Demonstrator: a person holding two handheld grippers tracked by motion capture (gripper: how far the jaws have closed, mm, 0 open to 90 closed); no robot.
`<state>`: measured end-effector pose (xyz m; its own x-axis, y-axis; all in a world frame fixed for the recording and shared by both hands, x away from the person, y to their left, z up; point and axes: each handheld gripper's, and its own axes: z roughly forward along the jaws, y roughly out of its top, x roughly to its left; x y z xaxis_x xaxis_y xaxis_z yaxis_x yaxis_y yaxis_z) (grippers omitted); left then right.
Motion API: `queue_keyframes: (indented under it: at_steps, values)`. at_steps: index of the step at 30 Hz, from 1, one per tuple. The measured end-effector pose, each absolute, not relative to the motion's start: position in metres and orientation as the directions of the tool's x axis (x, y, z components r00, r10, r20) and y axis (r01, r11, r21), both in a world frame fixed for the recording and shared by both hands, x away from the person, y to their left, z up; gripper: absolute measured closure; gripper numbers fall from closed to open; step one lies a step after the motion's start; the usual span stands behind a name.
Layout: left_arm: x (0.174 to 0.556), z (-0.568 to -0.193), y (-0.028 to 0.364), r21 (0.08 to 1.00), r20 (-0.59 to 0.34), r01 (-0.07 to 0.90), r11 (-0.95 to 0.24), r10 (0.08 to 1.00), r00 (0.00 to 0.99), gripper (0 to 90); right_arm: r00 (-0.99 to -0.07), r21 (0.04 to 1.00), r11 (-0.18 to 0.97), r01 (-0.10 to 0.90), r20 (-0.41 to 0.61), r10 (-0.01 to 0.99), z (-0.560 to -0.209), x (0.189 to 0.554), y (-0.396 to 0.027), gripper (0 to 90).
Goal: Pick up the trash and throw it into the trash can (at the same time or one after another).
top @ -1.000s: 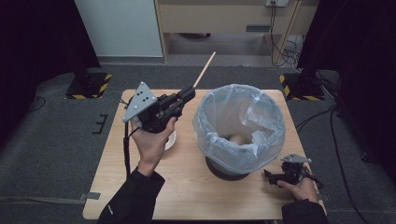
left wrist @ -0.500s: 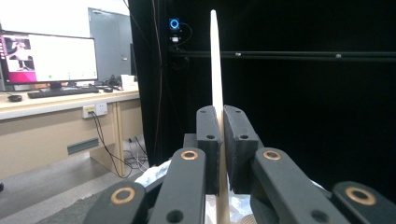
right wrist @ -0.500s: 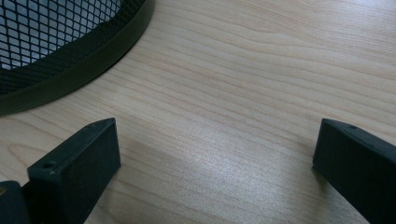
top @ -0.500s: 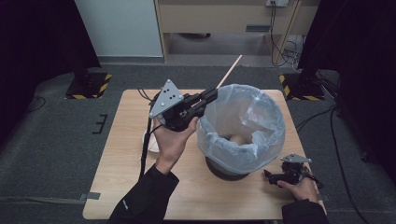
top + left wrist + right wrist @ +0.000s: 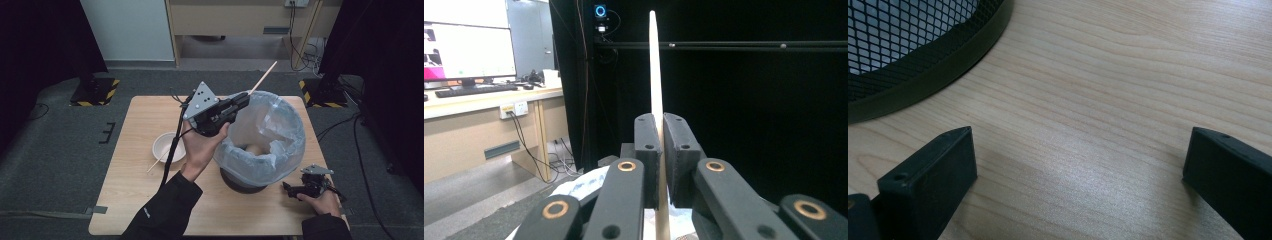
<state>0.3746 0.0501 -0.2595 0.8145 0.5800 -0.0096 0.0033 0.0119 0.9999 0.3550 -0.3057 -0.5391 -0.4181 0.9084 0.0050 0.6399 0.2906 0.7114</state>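
High view: chopstick above bin rim

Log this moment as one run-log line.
left gripper: shut on chopstick, over bin rim | right gripper: open, resting on table | bowl: second stick beside it

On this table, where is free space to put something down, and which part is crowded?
The table is bare along its left edge, left of the white bowl, and along the near edge between the two forearms. The far left corner is bare too. Crowded: the right half, with the lined bin, the right gripper beside its base, and the left gripper holding a chopstick.
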Motion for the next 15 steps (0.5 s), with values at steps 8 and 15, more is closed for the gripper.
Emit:
queue_keyframes:
  at_steps: [8,15]
  values:
    - [0.386,-0.262,0.04,0.999,-0.03,0.041,-0.006,0.569,0.822,84.9,-0.418,0.711,0.291,0.64,0.005,0.908,-0.539,0.355,-0.306,1.0]
    - [0.388,-0.265,0.041,0.999,-0.044,0.045,0.01,0.555,0.83,66.0,-0.418,0.711,0.291,0.64,0.005,0.908,-0.539,0.355,-0.306,0.9]
